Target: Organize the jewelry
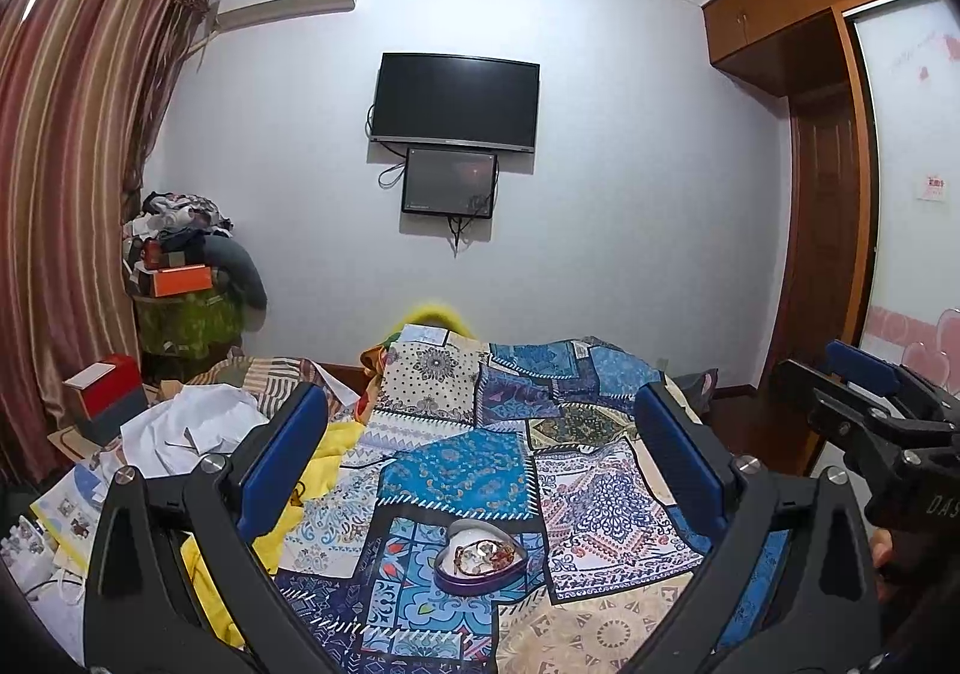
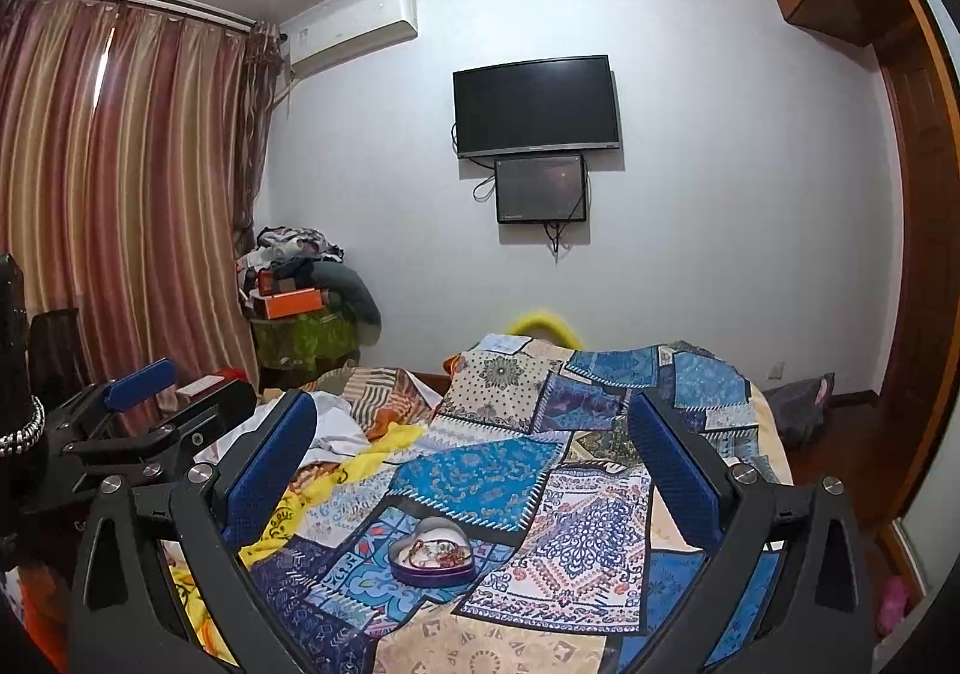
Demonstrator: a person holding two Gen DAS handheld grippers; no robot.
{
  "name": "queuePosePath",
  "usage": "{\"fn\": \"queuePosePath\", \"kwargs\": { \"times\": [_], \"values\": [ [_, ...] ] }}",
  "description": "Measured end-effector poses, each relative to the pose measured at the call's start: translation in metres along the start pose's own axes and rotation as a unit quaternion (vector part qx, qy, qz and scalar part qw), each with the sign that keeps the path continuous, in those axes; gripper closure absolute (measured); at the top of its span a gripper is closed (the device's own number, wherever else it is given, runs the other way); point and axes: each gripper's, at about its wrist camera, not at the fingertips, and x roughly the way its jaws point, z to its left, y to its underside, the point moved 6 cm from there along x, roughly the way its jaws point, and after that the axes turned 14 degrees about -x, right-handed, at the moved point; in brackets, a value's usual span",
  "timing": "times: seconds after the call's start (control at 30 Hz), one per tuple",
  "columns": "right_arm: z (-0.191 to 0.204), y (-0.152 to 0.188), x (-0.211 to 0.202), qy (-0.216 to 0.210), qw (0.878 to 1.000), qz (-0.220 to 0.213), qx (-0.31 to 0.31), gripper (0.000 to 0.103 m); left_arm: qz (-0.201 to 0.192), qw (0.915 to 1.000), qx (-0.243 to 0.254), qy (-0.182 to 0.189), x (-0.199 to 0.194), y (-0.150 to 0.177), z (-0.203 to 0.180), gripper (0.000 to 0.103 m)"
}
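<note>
Jewelry (image 1: 480, 551) tangle in heart box (image 1: 451, 581), pieces indistinct

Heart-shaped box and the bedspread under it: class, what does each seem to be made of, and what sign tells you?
Heart-shaped box: likely tin or plastic with a glossy purple wall and pale lining; its rim catches light. Bedspread: soft printed fabric in patchwork patterns, matte, with folds and wrinkles.

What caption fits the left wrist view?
Open left tongs above a purple heart-shaped jewelry box on a patchwork bedspread.
</note>
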Motion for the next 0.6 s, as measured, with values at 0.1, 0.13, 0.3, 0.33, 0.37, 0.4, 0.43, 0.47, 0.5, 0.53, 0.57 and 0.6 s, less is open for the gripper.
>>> {"fn": "queuePosePath", "kwargs": {
  "times": [0.1, 0.13, 0.3, 0.33, 0.37, 0.4, 0.43, 0.47, 0.5, 0.53, 0.57, 0.6],
  "values": [
    [-0.0001, 0.0012, 0.0009, -0.002, 1.000, 0.003, 0.000, 0.000, 0.002, 1.0000, -0.001, 0.000, 0.0006, -0.0008, 0.0012, 0.001],
    [0.0000, 0.0015, 0.0012, -0.003, 1.000, 0.004, 0.000, 0.000, 0.002, 1.0000, -0.001, 0.000, 0.0011, -0.0009, 0.0018, 0.000],
    [-0.0002, 0.0025, 0.0032, -0.004, 1.000, 0.009, 0.001, 0.000, 0.005, 1.0000, -0.003, 0.000, 0.0014, 0.0003, 0.0022, 0.001],
    [0.0000, 0.0027, 0.0033, -0.005, 1.000, 0.010, 0.002, 0.000, 0.005, 1.0000, -0.003, 0.000, 0.0014, 0.0003, 0.0022, 0.001],
    [0.0000, 0.0029, 0.0034, -0.005, 1.000, 0.010, 0.002, 0.000, 0.005, 1.0000, -0.003, 0.000, 0.0016, 0.0001, 0.0023, 0.001],
    [-0.0002, 0.0025, 0.0033, -0.005, 1.000, 0.011, 0.002, 0.000, 0.005, 1.0000, -0.003, 0.000, 0.0021, -0.0005, 0.0023, 0.000],
    [0.0000, 0.0031, 0.0040, -0.005, 1.000, 0.011, 0.002, 0.000, 0.006, 1.0000, -0.003, 0.000, 0.0026, -0.0003, 0.0033, 0.000],
    [-0.0006, 0.0032, 0.0043, -0.005, 1.000, 0.012, 0.002, 0.000, 0.007, 1.0000, -0.004, 0.001, 0.0029, -0.0001, 0.0038, 0.000],
    [-0.0006, 0.0030, 0.0042, -0.005, 1.000, 0.011, 0.002, 0.000, 0.009, 1.0000, -0.004, 0.002, 0.0032, 0.0003, 0.0037, 0.001],
    [-0.0007, 0.0028, 0.0041, -0.005, 1.000, 0.011, 0.002, 0.000, 0.009, 0.9999, -0.004, 0.002, 0.0039, 0.0009, 0.0031, 0.000],
    [-0.0007, 0.0029, 0.0042, -0.005, 1.000, 0.011, 0.002, 0.000, 0.011, 0.9999, -0.004, 0.004, 0.0042, 0.0014, 0.0027, 0.000],
    [-0.0008, 0.0028, 0.0042, -0.005, 1.000, 0.011, 0.002, 0.000, 0.013, 0.9999, -0.004, 0.007, 0.0046, 0.0019, 0.0021, 0.000]
  ]
}}
